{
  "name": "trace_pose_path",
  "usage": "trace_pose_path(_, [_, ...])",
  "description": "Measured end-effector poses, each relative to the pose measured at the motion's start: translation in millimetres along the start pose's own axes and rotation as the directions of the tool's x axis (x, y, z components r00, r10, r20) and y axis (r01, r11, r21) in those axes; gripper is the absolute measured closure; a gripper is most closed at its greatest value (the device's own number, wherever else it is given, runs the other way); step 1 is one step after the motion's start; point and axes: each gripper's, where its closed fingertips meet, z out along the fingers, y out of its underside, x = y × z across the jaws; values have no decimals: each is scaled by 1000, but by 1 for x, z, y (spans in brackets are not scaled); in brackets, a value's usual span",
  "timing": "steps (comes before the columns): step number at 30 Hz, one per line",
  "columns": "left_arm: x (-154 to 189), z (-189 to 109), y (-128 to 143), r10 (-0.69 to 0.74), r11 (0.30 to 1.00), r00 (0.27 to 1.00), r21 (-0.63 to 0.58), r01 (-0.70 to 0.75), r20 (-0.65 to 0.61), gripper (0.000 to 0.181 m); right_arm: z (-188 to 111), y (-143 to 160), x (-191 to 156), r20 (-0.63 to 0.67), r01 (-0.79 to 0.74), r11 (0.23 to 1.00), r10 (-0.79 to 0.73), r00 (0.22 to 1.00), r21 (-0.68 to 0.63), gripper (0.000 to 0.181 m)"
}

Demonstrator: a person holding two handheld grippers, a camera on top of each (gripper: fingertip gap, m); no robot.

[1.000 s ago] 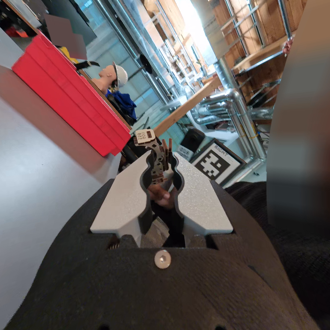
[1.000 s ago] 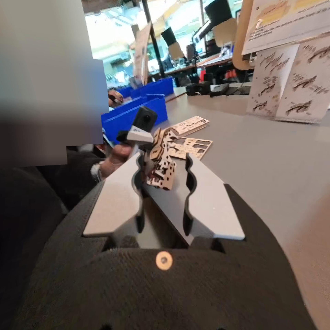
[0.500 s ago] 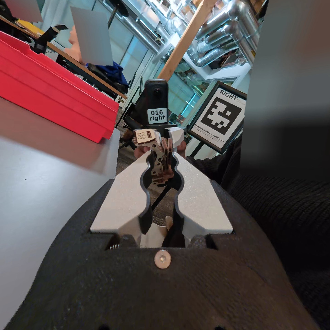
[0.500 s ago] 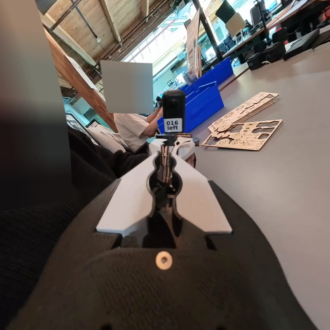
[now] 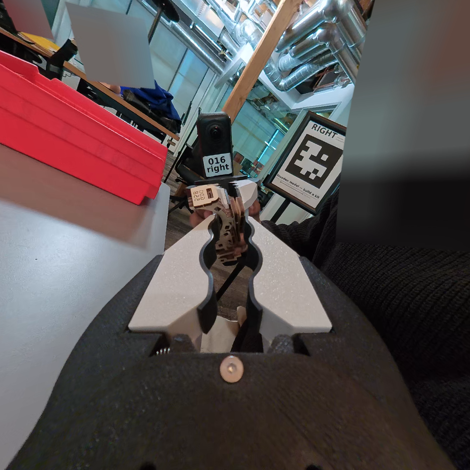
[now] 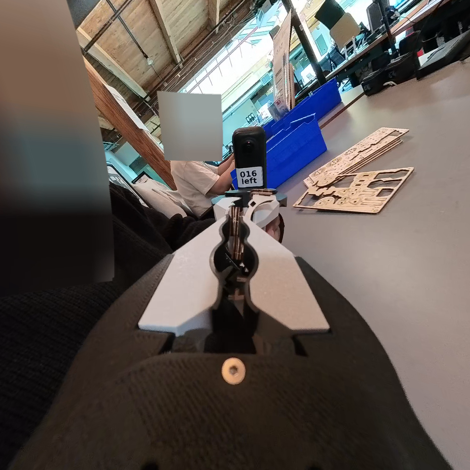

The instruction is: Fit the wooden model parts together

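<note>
Wooden model [image 5: 225,229] is held in the air between both grippers, off the table edge. Left gripper [image 5: 230,221] and right gripper [image 6: 235,223] each pinch its stacked plates from opposite ends. Squeeze straight along the plates, no twist. Joint slots hidden behind fingers; seating unclear.

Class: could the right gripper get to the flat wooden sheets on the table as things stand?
Probably not yet: the right gripper is shut on the wooden model. The wooden sheets lie uncovered on the table.
</note>
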Motion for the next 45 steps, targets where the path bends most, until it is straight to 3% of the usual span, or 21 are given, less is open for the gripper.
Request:
trace_pose_path(9, [6,-1,-2,62,998,998,8,-62,-14,166,2,-1,-6,-31,115,993,-115,993,-14,175])
trace_pose_path(12, [13,-1,-1,84,996,995,4,-84,-49,166,2,-1,-6,-39,124,992,-124,991,-21,150])
trace_pose_path(15, [16,1,4,113,993,992,-31,-115,-58,166,2,3,-9,7,82,996,-82,997,-40,143])
trace_pose_path(19, [26,1,11,107,991,986,-71,-116,-127,166,3,17,-12,49,75,989,-70,996,-124,151])
trace_pose_path(29, [30,2,16,53,991,981,-112,-75,-185,166,0,24,-19,105,59,985,-42,994,-163,154])
trace_pose_path(45, [22,1,20,59,988,988,-136,-79,-146,166,-3,27,-12,99,11,983,7,995,-183,158])
